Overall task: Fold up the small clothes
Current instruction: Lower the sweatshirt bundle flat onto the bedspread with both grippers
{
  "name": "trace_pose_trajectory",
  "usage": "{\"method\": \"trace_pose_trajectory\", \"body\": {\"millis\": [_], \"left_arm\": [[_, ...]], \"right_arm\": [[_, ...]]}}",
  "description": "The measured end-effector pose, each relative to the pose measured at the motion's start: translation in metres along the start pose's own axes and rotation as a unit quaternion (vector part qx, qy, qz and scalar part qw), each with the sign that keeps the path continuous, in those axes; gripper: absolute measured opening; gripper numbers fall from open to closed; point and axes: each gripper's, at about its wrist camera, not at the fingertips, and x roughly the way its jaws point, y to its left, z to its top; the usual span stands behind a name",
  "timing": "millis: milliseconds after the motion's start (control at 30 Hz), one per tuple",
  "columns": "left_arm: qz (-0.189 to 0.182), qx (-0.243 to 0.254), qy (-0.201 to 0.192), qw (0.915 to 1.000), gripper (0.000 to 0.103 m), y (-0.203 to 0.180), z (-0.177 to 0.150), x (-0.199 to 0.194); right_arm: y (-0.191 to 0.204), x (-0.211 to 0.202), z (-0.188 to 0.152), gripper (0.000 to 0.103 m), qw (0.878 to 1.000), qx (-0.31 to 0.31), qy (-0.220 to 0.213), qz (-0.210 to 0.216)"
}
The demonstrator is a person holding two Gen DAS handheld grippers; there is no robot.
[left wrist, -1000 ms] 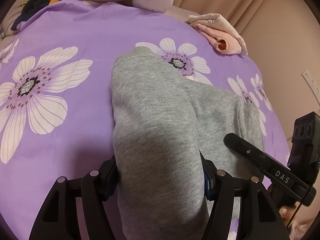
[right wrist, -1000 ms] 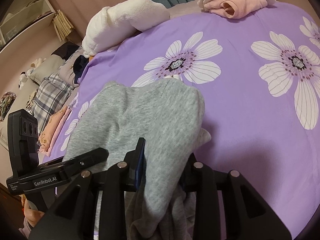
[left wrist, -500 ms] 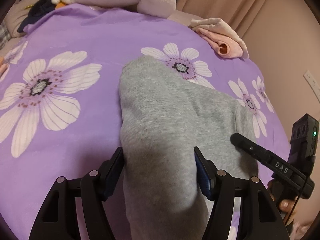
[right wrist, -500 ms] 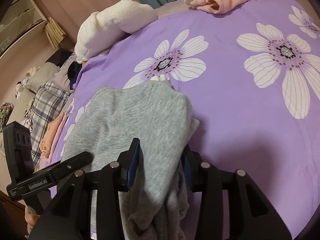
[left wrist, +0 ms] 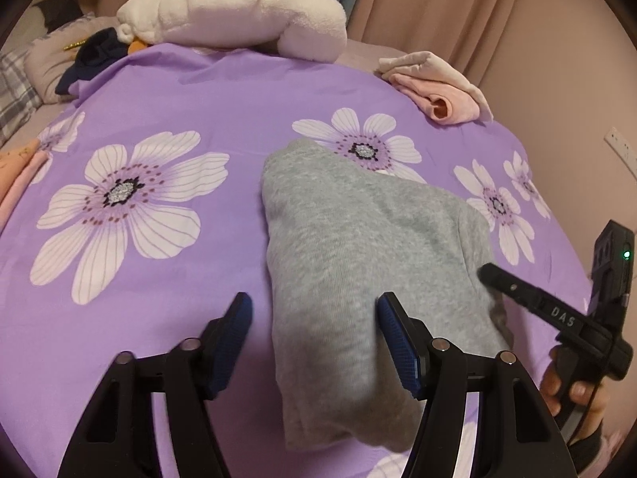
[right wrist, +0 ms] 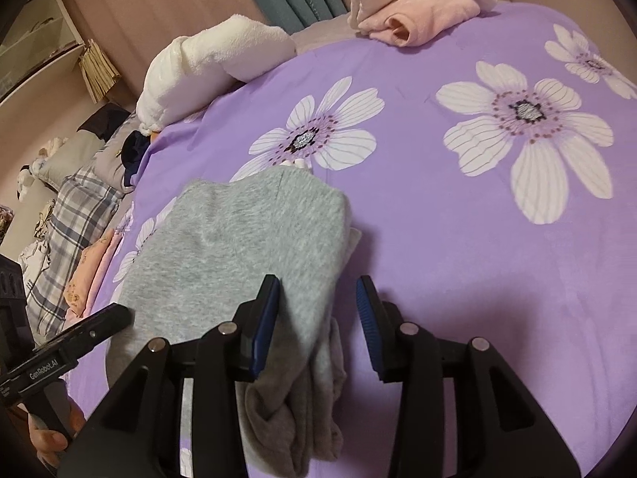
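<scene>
A small grey knit garment (left wrist: pixel 350 247) lies folded over on the purple flowered bedspread (left wrist: pixel 167 91). It also shows in the right wrist view (right wrist: pixel 247 239). My left gripper (left wrist: pixel 312 338) is open, its blue-padded fingers (left wrist: pixel 398 342) standing on either side of the near left end of the garment. My right gripper (right wrist: pixel 318 322) is open too, straddling the garment's near right end, where loose folds (right wrist: pixel 302 410) bunch up below it. Each gripper's handle shows at the edge of the other's view (left wrist: pixel 557 318).
A folded pink garment (left wrist: pixel 438 87) lies at the far right corner of the bed. A white plush bundle (left wrist: pixel 239 12) lies along the far edge. Dark clothing (left wrist: pixel 95 55), plaid fabric (right wrist: pixel 71 215) and pink clothes (right wrist: pixel 87 275) lie to the left.
Both grippers have opened and let go of the grey garment, which now rests on the bedspread. Both have drawn back a little toward the near edge.
</scene>
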Motion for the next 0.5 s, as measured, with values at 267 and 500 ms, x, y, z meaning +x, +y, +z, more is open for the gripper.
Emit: {"method": "trace_pose_trajectory", "body": {"millis": [267, 500], "left_arm": [[-0.002, 0.006, -0.016, 0.9998, 0.06, -0.008, -0.01, -0.016], [-0.004, 0.031, -0.021, 0.9993, 0.06, -0.022, -0.015, -0.019]], "right_arm": [[0.018, -0.028, -0.003, 0.033, 0.999, -0.038, -0.03, 0.02], [0.035, -0.025, -0.017, 0.031, 0.997, -0.065, -0.012, 0.045]]}}
